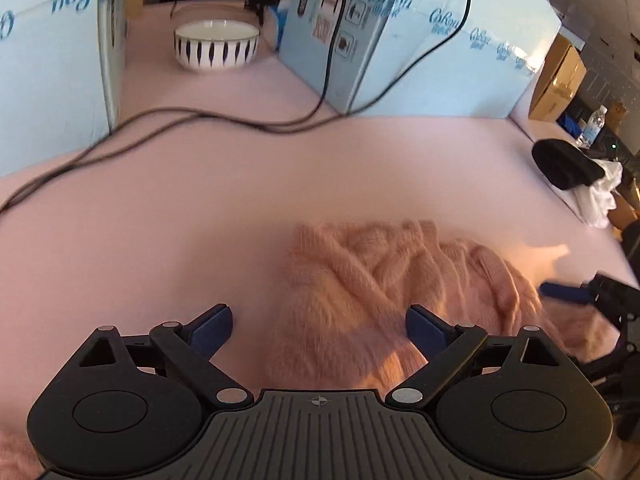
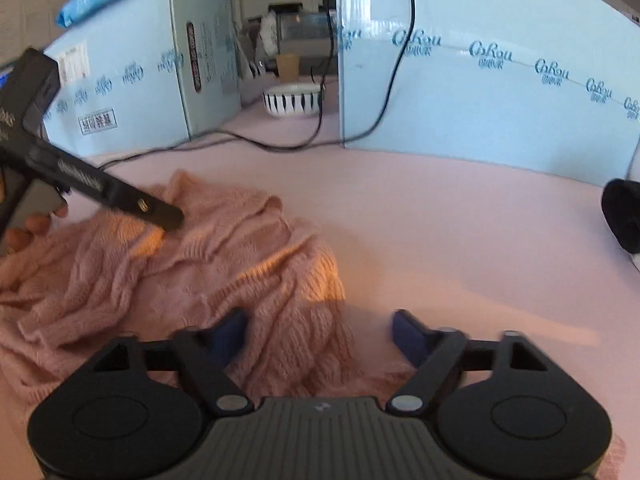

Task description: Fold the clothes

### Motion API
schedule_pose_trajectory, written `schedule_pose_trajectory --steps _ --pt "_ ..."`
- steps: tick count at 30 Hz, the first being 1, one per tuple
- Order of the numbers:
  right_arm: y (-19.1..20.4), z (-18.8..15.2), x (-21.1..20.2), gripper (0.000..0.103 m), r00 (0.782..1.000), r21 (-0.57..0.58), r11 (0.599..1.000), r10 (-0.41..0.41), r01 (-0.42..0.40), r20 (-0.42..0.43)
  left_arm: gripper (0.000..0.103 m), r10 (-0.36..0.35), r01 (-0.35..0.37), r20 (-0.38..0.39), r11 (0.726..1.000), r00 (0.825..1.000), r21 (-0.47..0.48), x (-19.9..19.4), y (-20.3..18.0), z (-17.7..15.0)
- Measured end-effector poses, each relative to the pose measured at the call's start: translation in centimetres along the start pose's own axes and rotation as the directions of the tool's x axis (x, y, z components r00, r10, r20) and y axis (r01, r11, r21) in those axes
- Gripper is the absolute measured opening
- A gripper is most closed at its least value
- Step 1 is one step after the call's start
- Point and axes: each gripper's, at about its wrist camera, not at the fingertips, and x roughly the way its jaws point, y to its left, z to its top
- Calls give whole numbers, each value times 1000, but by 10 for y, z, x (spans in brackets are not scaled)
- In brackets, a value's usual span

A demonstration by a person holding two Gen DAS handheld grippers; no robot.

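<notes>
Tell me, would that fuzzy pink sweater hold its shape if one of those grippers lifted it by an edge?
Probably not. The pink sweater lies in soft wrinkles and bunched folds, so it would likely droop. Its fuzzy knit should resist slipping.

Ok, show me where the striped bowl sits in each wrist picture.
Left wrist: striped bowl at upper left, on the pink table between the blue boxes.
Right wrist: the bowl at upper centre, in the gap between the boxes.
Shared landmark: the black cable trailing just in front of it.
</notes>
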Motion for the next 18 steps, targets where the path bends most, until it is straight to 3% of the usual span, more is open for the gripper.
schedule_pose_trajectory --steps 1,3,4,7,8,9,10,12,15,16,18 --pt "-2 2 -3 13 1000 24 999 24 -24 2 51 30 -31 23 998 999 46 -1 -6 -2" --pt "0 5 -13 12 999 25 1000 -1 0 49 26 38 -43 52 995 998 94 -5 -12 -7" --pt "2 7 -19 12 996 17 999 -30 29 82 18 39 -45 64 994 997 96 -10 -14 -7" --pt "8 13 -38 11 978 1 994 -110 111 180 14 43 -54 131 995 990 88 -34 -20 -7" --pt "9 17 -49 11 965 7 990 -136 138 223 14 34 -51 179 995 983 90 -46 -23 -6" --pt "12 22 -66 11 938 13 981 -186 191 293 14 24 -46 226 995 974 93 -59 -26 -4" --pt "16 26 -83 11 899 17 967 -243 255 364 14 9 -37 282 995 959 92 -77 -31 -2" --pt "22 34 -116 11 796 49 927 -346 373 497 14 -21 -16 395 996 918 91 -115 -43 2" --pt "31 44 -167 11 609 161 871 -446 464 656 14 -125 90 537 992 834 92 -177 -63 3" --pt "35 47 -183 11 545 203 857 -466 473 697 14 -173 132 584 985 793 113 -203 -73 -1" --pt "48 55 -217 11 405 279 836 -487 471 774 14 -244 182 637 970 731 163 -237 -91 -13"
